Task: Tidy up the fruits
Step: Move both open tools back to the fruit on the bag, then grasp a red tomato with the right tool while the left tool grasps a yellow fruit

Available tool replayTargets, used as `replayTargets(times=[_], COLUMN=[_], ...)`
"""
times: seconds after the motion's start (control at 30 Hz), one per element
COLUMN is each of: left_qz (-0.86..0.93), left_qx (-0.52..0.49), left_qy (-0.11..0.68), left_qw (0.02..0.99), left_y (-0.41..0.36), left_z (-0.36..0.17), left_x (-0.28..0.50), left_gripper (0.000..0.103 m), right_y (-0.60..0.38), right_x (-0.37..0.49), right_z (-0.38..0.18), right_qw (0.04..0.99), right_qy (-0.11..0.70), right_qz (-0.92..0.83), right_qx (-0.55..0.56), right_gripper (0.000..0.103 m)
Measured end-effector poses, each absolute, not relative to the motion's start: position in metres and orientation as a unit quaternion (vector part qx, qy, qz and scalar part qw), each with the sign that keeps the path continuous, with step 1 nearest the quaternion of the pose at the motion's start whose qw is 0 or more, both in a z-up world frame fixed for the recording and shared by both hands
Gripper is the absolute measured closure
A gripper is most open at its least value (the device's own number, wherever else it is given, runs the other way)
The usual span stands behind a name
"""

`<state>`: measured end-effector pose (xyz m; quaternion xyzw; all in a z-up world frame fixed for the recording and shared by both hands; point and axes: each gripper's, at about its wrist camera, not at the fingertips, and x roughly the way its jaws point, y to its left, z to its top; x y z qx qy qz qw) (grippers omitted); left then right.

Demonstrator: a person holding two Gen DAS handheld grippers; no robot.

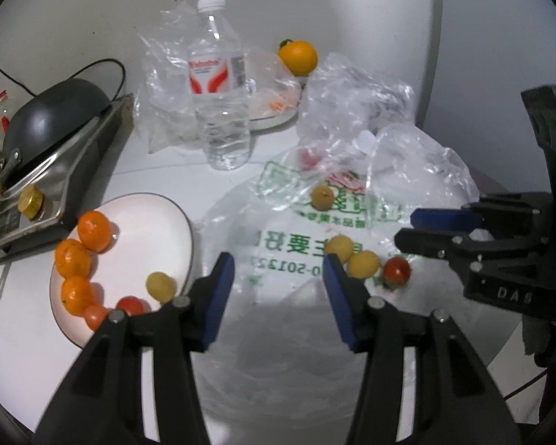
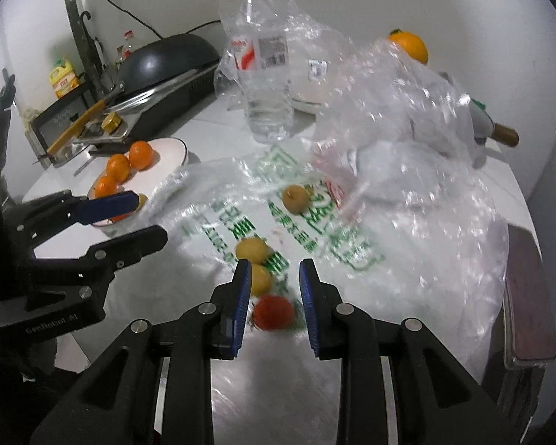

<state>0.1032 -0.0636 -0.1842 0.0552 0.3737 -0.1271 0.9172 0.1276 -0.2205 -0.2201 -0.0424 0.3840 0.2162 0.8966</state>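
Note:
A white plate (image 1: 148, 237) at the left holds three oranges (image 1: 94, 230), a yellow fruit (image 1: 161, 286) and small tomatoes (image 1: 131, 304). On the printed plastic bag (image 1: 278, 244) lie a brownish fruit (image 1: 321, 197), two yellow fruits (image 1: 363, 264) and a red tomato (image 1: 397, 270). My left gripper (image 1: 278, 289) hangs open and empty over the bag, right of the plate. My right gripper (image 2: 275, 263) hovers over the tomato (image 2: 274, 311), jaws drawn close with a narrow gap, pressing nothing. The other gripper also shows in each view, the right (image 1: 404, 228) and the left (image 2: 150, 218).
A water bottle (image 1: 220, 92) stands behind the bag. Crumpled clear bags (image 1: 356, 104) cover the back right, with another orange (image 1: 297, 56) on a far plate (image 1: 278, 116). A wok (image 1: 55, 111) sits on a cooker at the left. A wooden-handled tool (image 2: 504, 135) lies at the right.

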Motion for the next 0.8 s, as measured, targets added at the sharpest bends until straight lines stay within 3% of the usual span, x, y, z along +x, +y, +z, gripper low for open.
replayTargets(times=[0.33, 0.4, 0.8], left_qz=[-0.127, -0.124, -0.119], left_qx=[0.069, 0.069, 0.073], left_qy=[0.387, 0.390, 0.408], left_qw=[0.911, 0.910, 0.902], left_y=[-0.084, -0.087, -0.103], left_z=[-0.194, -0.196, -0.200], left_x=[0.100, 0.100, 0.104], left_gripper=[0.052, 0.052, 0.052], right_y=[-0.226, -0.223, -0.231], right_x=[0.128, 0.128, 0.130], right_z=[-0.246, -0.249, -0.255], right_qw=[0.879, 0.877, 0.871], right_qy=[0.405, 0.406, 0.406], right_qz=[0.249, 0.254, 0.273], right_qx=[-0.031, -0.033, -0.035], right_gripper=[0.074, 0.068, 0.071])
